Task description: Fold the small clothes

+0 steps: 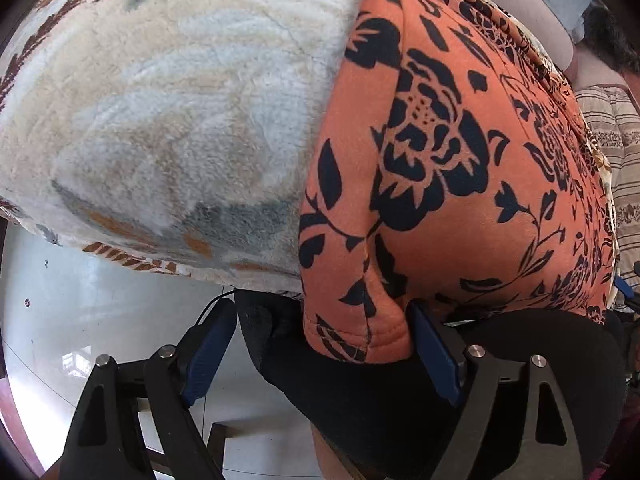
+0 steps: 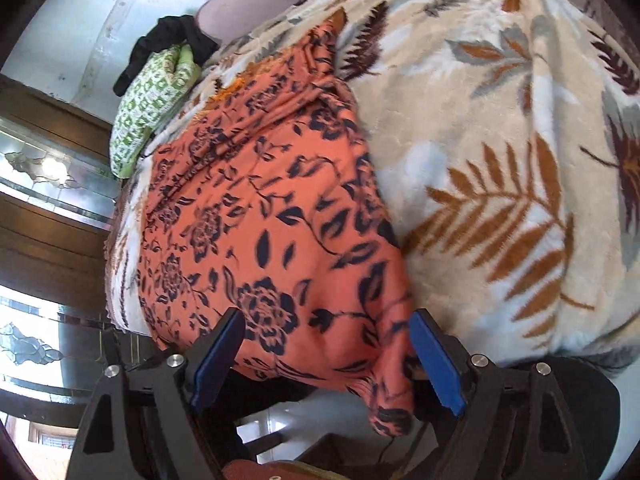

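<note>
Orange floral garment (image 1: 460,168) hem between wide-apart fingers of left hand-held gripper (image 1: 320,352) and right hand-held gripper (image 2: 328,360).

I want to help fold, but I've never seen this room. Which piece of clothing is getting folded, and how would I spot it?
Look for the big fluffy cream blanket with brown fern leaves. Lying on it and hanging over its near edge is the orange garment, right where both sets of open jaws are pointing. It is the only orange cloth, printed with dark roses and leaves, unlike the green-and-white checked cloth further back.
</note>
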A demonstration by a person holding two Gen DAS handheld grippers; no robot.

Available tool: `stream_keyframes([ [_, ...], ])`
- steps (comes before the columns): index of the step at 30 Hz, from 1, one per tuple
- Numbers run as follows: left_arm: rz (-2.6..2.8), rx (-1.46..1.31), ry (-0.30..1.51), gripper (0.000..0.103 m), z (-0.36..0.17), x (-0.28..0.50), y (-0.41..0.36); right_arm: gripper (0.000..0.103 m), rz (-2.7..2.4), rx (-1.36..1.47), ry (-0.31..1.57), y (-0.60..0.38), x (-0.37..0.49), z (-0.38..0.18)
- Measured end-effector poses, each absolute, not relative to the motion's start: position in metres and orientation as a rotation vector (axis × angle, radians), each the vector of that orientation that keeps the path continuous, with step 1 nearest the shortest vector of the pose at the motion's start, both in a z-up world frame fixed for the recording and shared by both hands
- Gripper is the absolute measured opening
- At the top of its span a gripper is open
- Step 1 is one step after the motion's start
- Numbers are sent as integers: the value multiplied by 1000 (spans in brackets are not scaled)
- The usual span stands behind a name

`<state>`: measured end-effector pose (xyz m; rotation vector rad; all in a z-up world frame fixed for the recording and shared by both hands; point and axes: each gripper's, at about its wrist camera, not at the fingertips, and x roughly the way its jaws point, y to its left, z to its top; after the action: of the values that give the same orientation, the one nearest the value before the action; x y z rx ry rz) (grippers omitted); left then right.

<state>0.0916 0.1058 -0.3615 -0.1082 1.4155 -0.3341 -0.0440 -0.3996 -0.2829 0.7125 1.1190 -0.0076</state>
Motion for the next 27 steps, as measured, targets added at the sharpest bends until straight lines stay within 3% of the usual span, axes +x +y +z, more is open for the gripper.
stream_keyframes([
  [2, -346, -121, 1411, 86, -364, 93, 105, 86, -4, 753, 1135, -405, -49, -292],
  [4, -375, -133, 1405, 74, -361, 98, 106, 85, -5, 783, 1162, -406, -53, -304],
  [5, -398, -135, 1407, 63, -360, 99, 103, 85, -14, 780, 1182, -405, -54, -309],
  [8, -434, -117, 1414, 45, -360, 99, 96, 72, -15, 760, 1248, -396, -51, -328],
  [9, -446, -105, 1414, 38, -361, 99, 93, 58, -11, 762, 1278, -392, -49, -336],
  [10, -456, -100, 1411, 34, -360, 98, 91, 31, -12, 749, 1321, -387, -47, -344],
  [12, -477, -102, 1408, 20, -356, 97, 90, 15, -25, 670, 1394, -373, -44, -354],
  [19, -547, -142, 1371, 14, -320, 106, 105, 9, 125, 629, 1205, -362, -38, -282],
  [27, -677, -204, 1195, 14, -226, 134, 119, 8, 224, 601, 891, -356, 0, -182],
])
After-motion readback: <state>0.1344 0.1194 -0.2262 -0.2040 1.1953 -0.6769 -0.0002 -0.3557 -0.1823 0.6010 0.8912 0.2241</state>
